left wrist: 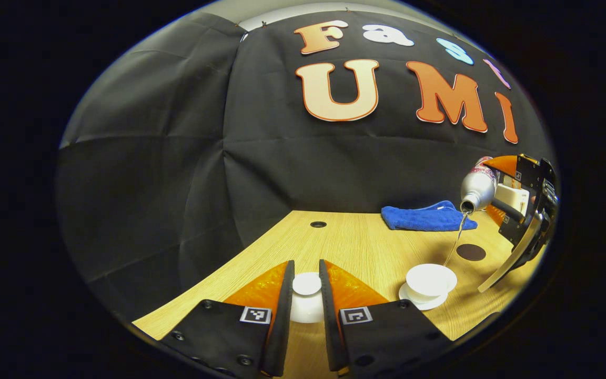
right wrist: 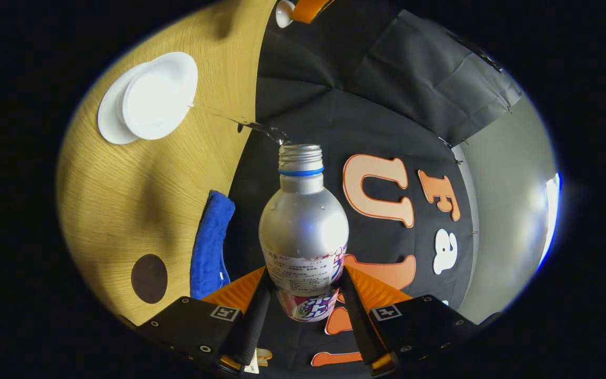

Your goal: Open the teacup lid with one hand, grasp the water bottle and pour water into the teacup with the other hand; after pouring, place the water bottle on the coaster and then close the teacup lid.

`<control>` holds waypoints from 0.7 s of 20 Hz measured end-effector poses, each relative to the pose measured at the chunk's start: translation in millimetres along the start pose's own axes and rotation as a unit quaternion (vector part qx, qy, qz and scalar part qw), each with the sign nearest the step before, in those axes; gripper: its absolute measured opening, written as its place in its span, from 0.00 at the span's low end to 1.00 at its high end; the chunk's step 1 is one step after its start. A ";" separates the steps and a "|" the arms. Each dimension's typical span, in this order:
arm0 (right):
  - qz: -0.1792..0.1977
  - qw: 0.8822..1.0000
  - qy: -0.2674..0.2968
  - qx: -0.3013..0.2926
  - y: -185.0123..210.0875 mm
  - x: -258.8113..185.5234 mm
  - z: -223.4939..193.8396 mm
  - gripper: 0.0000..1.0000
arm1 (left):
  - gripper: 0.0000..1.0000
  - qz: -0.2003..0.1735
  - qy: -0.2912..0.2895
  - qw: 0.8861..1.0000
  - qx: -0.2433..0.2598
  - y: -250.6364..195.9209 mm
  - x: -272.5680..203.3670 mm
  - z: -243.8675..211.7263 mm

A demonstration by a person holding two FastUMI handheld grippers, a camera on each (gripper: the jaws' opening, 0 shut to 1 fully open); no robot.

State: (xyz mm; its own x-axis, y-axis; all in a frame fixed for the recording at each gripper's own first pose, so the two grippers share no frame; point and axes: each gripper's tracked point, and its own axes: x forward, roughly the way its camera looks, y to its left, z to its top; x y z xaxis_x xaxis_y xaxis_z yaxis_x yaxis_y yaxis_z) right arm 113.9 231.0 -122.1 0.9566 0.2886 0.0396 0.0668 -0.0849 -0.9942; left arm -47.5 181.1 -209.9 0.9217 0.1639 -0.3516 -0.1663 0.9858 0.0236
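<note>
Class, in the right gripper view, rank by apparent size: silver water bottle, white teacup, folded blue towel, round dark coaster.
1. Silver water bottle, though nearness inflates it
2. White teacup
3. Folded blue towel
4. Round dark coaster

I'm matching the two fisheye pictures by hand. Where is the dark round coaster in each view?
Left gripper view: the coaster lies far right on the table, behind the teacup and in front of the blue cloth.
Right gripper view: the coaster is at lower left, beside the blue cloth.
Shared landmark: the blue cloth.
</note>
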 end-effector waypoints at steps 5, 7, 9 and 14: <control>-0.017 1.000 -0.006 -0.010 -5.9 3.0 1.0 0.76 | 0.34 0.001 -0.004 1.000 0.005 2.7 -1.8 9.1; -0.023 1.000 -0.005 -0.014 -8.2 2.0 1.2 0.76 | 0.34 0.001 -0.005 1.000 0.005 1.9 -1.5 10.1; -0.030 0.999 -0.008 -0.018 -10.5 1.4 2.6 0.76 | 0.34 0.001 -0.004 1.000 0.006 1.3 -0.1 10.0; -0.045 0.998 -0.018 -0.036 -14.1 2.6 4.5 0.76 | 0.34 -0.001 -0.007 1.000 0.007 -0.3 -0.4 12.5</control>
State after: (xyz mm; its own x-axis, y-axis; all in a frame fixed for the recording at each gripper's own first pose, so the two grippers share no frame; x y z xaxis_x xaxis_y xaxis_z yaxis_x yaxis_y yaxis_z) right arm 114.2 237.2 -108.5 0.9354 0.3317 0.1227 0.1728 -0.1257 -0.9769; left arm -43.4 181.2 -198.1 0.9270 0.1621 -0.3381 -0.1598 0.9865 0.0350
